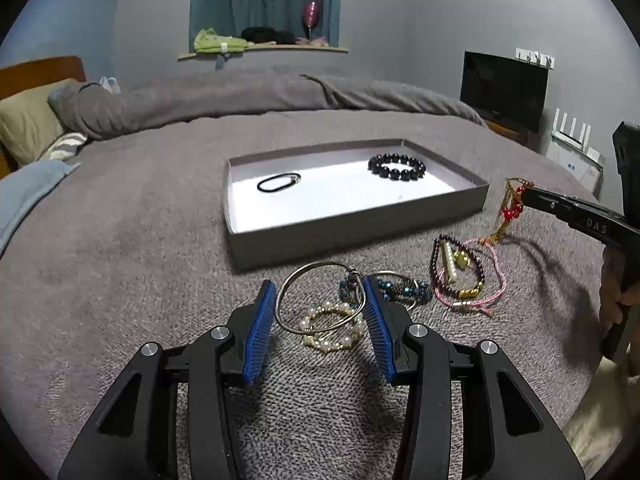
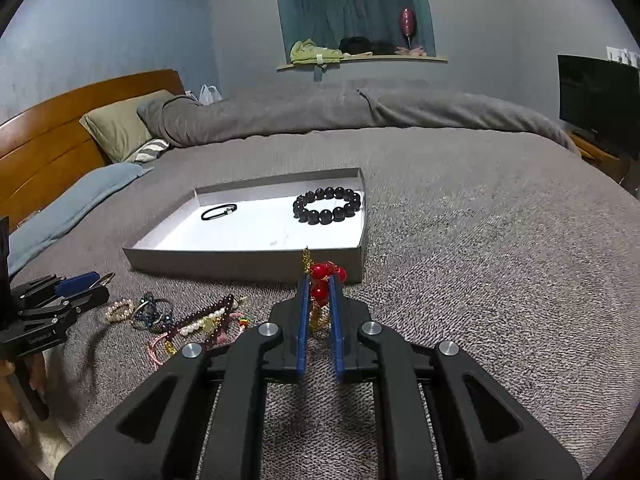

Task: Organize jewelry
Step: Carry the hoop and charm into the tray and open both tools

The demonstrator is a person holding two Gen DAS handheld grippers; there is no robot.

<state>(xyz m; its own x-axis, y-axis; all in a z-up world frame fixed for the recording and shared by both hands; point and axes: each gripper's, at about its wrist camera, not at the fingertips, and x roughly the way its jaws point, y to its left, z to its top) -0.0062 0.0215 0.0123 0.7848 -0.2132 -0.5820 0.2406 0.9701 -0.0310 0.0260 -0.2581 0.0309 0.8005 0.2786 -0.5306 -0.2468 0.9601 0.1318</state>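
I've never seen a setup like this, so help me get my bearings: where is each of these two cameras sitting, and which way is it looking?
Left wrist view: sits on the left gripper, looking along its fingers over the bed at a silver bangle between them; the right gripper and a hand show at the right edge.
Right wrist view: sits on the right gripper, shut on a red bead bracelet; the left gripper shows at the left.
Both share the grey tray, its black bead bracelet and hair tie.
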